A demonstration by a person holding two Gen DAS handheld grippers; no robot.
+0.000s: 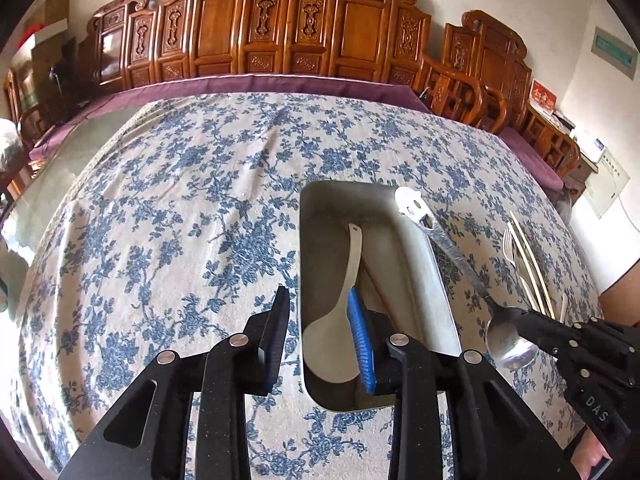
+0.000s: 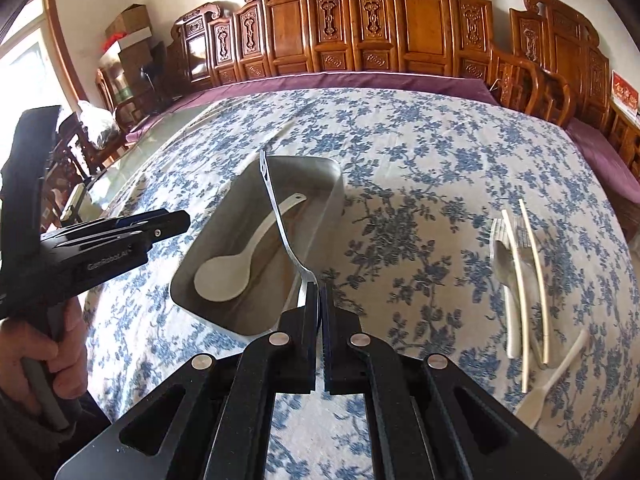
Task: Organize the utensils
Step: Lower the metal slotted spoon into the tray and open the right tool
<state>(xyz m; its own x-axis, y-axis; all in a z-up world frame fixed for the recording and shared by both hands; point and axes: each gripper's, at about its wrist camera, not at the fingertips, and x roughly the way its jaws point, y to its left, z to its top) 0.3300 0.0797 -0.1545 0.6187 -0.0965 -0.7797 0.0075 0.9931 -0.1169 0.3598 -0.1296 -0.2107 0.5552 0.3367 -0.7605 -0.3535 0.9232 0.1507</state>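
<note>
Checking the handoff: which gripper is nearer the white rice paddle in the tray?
Left. The left gripper hangs open right over the white rice paddle in the metal tray. The right gripper, shut on the metal spoon, sits at the tray's near edge.

A table spread with a blue-flowered white cloth (image 2: pixel 420 168) carries everything here. A grey rectangular tray (image 2: pixel 188 280) sits on the cloth near the middle. Well off to its right lies a loose cluster: forks (image 2: pixel 502 240), two pale chopsticks (image 2: pixel 534 276) laid across them, and a white plastic spoon (image 2: pixel 552 380) nearest the front edge.
</note>
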